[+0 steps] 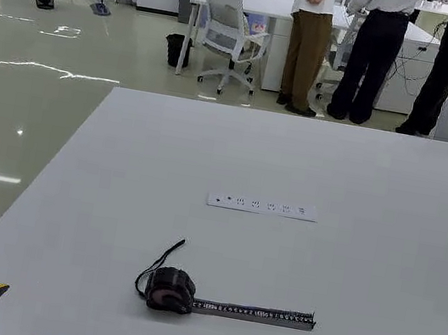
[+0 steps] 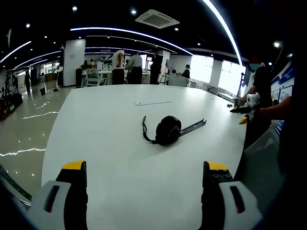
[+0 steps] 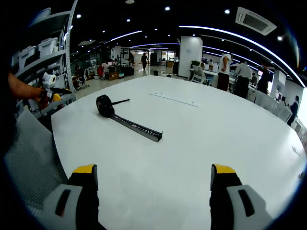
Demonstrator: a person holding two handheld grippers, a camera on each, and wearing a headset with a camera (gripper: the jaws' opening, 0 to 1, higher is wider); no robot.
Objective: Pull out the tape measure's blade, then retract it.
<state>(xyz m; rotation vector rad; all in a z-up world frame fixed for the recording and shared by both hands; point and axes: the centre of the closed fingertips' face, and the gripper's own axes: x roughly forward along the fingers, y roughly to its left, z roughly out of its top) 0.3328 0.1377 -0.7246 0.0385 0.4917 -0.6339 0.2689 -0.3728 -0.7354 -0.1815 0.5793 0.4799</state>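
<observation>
A black tape measure point(image 2: 168, 130) lies on the white bench point(image 1: 294, 162) with its blade point(image 2: 193, 127) partly drawn out flat on the surface, ahead of both pairs of jaws and well apart from them. The left gripper point(image 2: 145, 166) has its yellow-tipped jaws spread wide over the bench. In the left gripper view the case sits forward of the gap between them, a little toward the right jaw, with the blade running off farther to that side and the black wrist strap point(image 2: 145, 132) curling toward the left jaw's side. The right gripper point(image 3: 154, 168) likewise has its jaws wide apart. In the right gripper view the case lies forward and out beyond the left jaw, and the blade reaches back from it toward the gap, its tip stopping well short of the jaw tips. A white power strip point(image 1: 261, 206) lies flat on the bench beyond the tape measure, farther from the jaws. Past the bench's far edge, three people point(image 1: 309, 44) stand by desks beside a white office chair point(image 1: 229, 35).
</observation>
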